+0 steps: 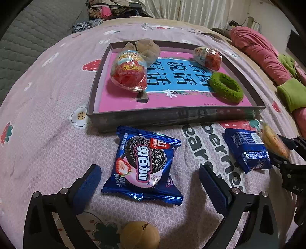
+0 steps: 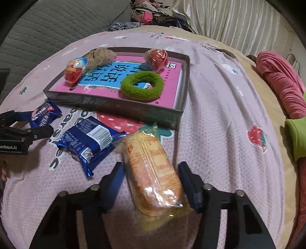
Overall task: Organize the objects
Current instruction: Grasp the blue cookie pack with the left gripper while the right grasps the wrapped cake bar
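bed, pink strawberry sheet (image 2: 220,118) | pleated white curtain (image 2: 229,17) | grey quilted headboard (image 1: 32,38)

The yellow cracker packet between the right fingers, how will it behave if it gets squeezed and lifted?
The yellow cracker packet looks stiff along its length, so it probably lifts without sagging. Its clear glossy wrap may slip against the fingers. The crackers inside likely crack under a hard squeeze, so a light grip seems wiser.
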